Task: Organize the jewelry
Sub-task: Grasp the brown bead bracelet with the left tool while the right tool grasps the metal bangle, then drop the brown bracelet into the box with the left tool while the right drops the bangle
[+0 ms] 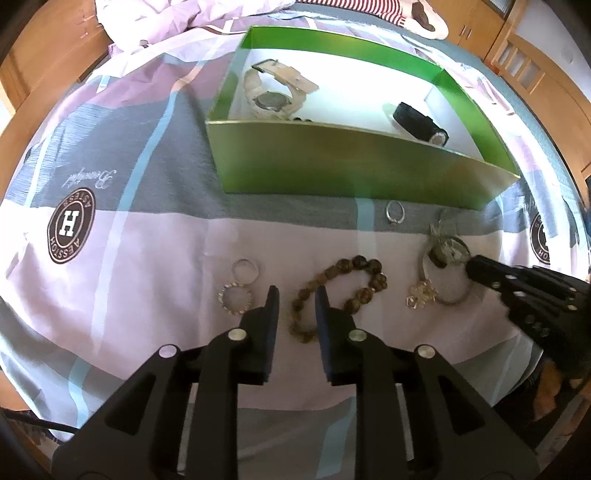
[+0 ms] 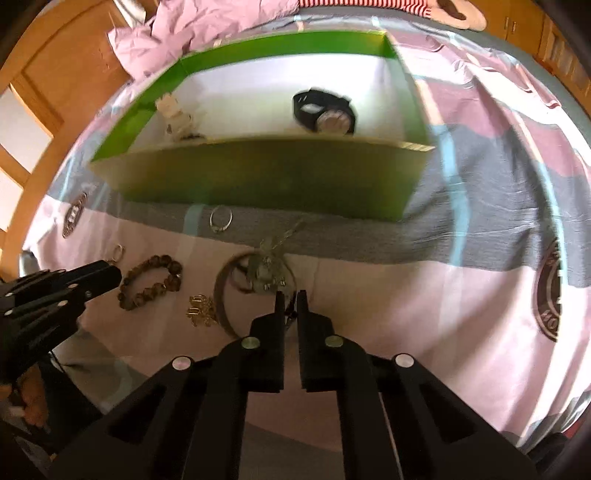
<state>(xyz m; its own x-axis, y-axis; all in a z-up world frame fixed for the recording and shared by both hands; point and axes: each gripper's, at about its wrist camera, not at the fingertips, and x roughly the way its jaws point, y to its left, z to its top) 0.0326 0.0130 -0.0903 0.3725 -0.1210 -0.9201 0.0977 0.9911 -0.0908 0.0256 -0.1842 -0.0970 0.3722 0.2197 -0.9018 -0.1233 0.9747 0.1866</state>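
Note:
On the bedspread lies a brown bead bracelet (image 1: 364, 271) (image 2: 151, 282). My left gripper (image 1: 297, 295) stands over its near loop, open, with beads between the fingers but no pad touching them. Right of it lies a silver bangle (image 1: 448, 299) (image 2: 221, 295) with a cluster of charms (image 1: 448, 253) (image 2: 266, 273). My right gripper (image 2: 291, 297) is shut on the bangle's rim beside the charms. A small gold ornament (image 1: 421, 295) (image 2: 201, 310) lies by the bangle. A green box (image 1: 332, 162) (image 2: 258, 177) behind holds a white watch (image 1: 273, 94) and a black watch (image 1: 419, 123) (image 2: 325, 112).
A thin silver ring (image 1: 395, 212) (image 2: 221, 219) lies just in front of the box. Two more rings, one plain (image 1: 245, 269) and one beaded (image 1: 236, 297), lie left of the bracelet. A crumpled quilt (image 2: 207, 26) is heaped behind the box. Wooden furniture (image 1: 546, 74) surrounds the bed.

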